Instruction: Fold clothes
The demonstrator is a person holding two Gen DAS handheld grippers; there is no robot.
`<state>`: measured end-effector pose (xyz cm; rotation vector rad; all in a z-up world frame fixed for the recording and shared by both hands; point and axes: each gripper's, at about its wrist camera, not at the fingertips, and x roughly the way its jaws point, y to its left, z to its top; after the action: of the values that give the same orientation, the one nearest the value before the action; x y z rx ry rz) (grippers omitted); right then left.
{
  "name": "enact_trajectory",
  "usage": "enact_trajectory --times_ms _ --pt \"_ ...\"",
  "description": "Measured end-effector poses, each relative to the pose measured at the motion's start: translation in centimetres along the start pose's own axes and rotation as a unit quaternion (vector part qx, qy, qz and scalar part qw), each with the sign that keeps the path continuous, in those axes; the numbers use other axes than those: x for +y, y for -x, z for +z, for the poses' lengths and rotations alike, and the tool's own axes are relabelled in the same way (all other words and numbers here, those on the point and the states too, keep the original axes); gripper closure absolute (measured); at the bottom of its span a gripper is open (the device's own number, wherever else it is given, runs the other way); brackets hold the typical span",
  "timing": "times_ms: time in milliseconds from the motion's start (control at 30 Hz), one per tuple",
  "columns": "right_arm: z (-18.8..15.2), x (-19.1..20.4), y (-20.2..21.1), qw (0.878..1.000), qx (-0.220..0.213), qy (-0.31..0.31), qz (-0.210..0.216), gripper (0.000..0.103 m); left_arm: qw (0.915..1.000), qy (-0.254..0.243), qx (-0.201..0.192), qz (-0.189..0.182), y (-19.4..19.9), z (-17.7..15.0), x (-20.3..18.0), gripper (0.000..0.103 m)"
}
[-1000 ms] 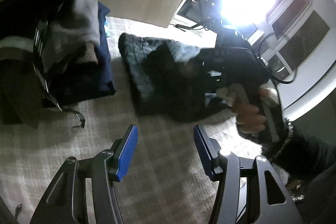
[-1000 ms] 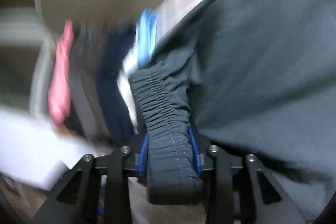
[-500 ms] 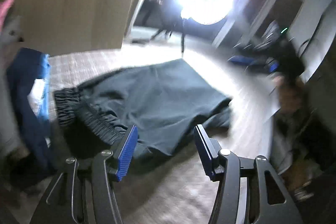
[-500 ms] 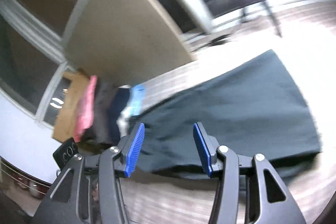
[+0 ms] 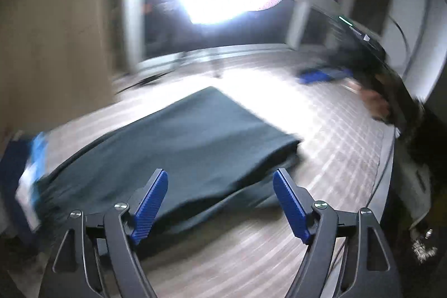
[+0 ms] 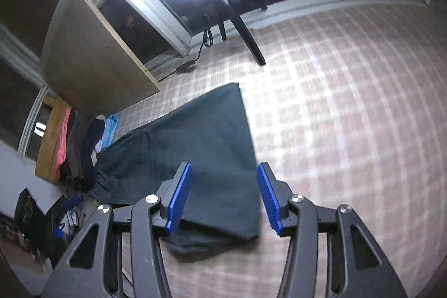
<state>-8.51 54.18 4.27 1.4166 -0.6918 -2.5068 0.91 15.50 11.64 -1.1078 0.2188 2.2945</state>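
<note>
Both tongs are held wide apart with nothing gripped: the left gripper (image 5: pixel 220 197) and the right gripper (image 6: pixel 223 193) are raised above the dark garment (image 6: pixel 212 150). The garment is spread flat on the checked cloth (image 6: pixel 335 108), beside a pile of clothes (image 6: pixel 81 147) at its left end.

surface: checked cloth (image 6: pixel 335 108) | on it: dark garment (image 6: pixel 206 147), clothes pile (image 6: pixel 81 147)
</note>
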Motion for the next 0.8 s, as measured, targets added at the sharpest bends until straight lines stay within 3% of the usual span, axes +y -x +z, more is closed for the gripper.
enact_trajectory --times_ms 167,233,467,567,667,733,800 --pt "3.5 -3.2 -4.9 0.999 0.025 0.009 0.023 0.050 0.9983 -0.053 -0.003 -0.023 -5.8 3.9 -13.0 0.026" --pt "4.7 -4.2 -7.5 0.999 0.036 0.008 0.033 0.050 0.9967 -0.079 0.018 0.004 -9.1 4.0 -15.4 0.026" --pt "6.5 -4.0 -15.2 0.994 0.084 0.026 0.063 0.050 0.9894 -0.100 0.056 0.089 -14.1 3.6 -17.8 0.026" --pt "7.3 -3.2 -17.0 0.992 0.086 0.042 0.077 0.050 0.9819 -0.119 0.063 0.133 -15.5 3.4 -18.2 0.027" --pt "7.8 -3.0 -17.7 0.991 0.086 0.036 0.097 0.050 0.9804 -0.116 0.071 0.142 -16.5 3.1 -18.0 0.028" --pt "7.9 -3.4 -17.8 0.990 0.085 0.018 0.112 0.050 0.9835 -0.105 0.066 0.132 -16.5 3.1 -17.7 0.041" --pt "7.9 -3.7 -17.8 0.988 0.085 0.000 0.127 0.063 0.9874 -0.094 0.066 0.109 -16.5 3.0 -17.3 0.073"
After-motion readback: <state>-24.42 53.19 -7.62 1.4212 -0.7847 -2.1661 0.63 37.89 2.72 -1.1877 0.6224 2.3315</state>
